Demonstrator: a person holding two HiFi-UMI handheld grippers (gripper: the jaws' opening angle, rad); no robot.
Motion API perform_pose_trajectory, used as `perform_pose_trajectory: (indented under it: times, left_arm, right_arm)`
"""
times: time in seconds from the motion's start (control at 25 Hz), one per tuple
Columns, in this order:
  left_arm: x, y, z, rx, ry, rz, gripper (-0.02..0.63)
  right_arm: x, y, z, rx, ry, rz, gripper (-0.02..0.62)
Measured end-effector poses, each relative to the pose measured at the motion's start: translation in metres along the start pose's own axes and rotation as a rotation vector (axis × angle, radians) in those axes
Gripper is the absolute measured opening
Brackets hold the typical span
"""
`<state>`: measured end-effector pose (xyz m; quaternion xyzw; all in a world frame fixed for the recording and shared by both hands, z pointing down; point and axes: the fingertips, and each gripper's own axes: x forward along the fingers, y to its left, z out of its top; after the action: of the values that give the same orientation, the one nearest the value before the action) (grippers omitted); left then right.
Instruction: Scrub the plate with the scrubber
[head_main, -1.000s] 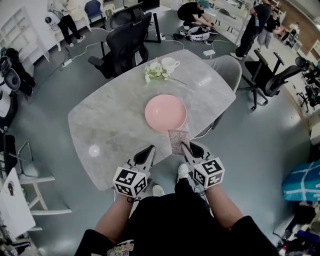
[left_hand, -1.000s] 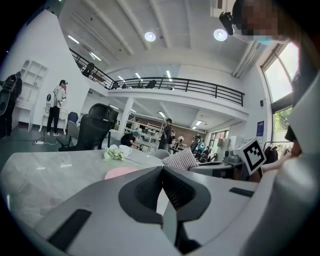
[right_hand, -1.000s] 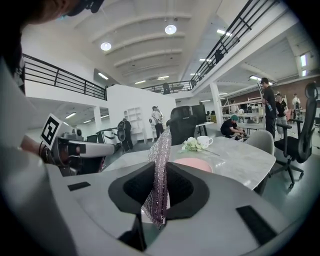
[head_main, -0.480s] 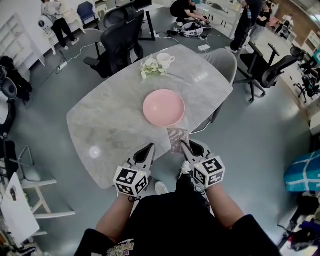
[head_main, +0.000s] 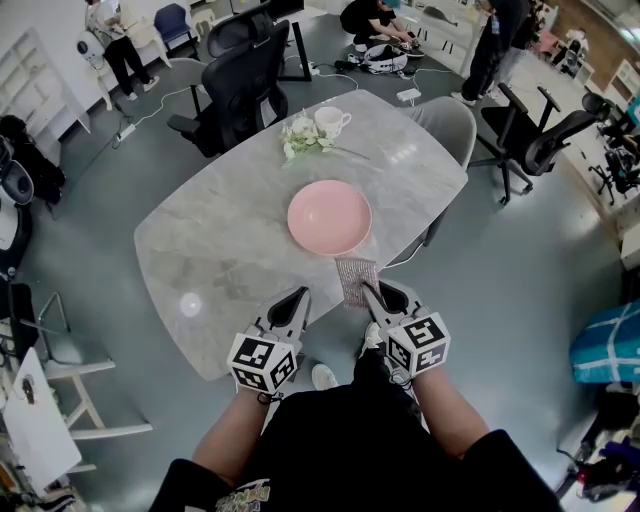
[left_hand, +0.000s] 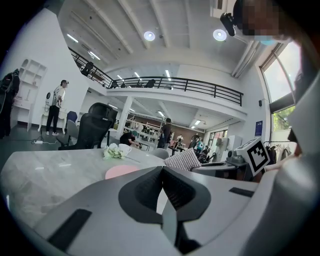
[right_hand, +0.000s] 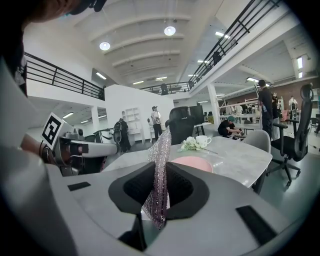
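As it did earlier, the right claw (head_main: 367, 292) clamps the scrubber (head_main: 355, 276).

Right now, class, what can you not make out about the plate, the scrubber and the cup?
Plate: left gripper view, near part hidden behind the left tongs.
Scrubber: head view, gripped edge covered by the right tongs.
Cup: head view, too small to show its contents.
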<state>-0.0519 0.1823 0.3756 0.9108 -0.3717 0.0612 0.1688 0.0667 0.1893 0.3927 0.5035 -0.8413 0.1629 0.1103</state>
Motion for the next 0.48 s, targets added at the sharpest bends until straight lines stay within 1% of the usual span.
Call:
perform_pose_trajectory:
  times: [0.48]
  left_arm:
    - [0.0047, 0.0022, -0.0033, -0.016, 0.002, 0.005, 0.017]
  right_arm:
    - [0.0029, -0.0055, -0.0024, 0.015, 0.006, -0.006, 0.071]
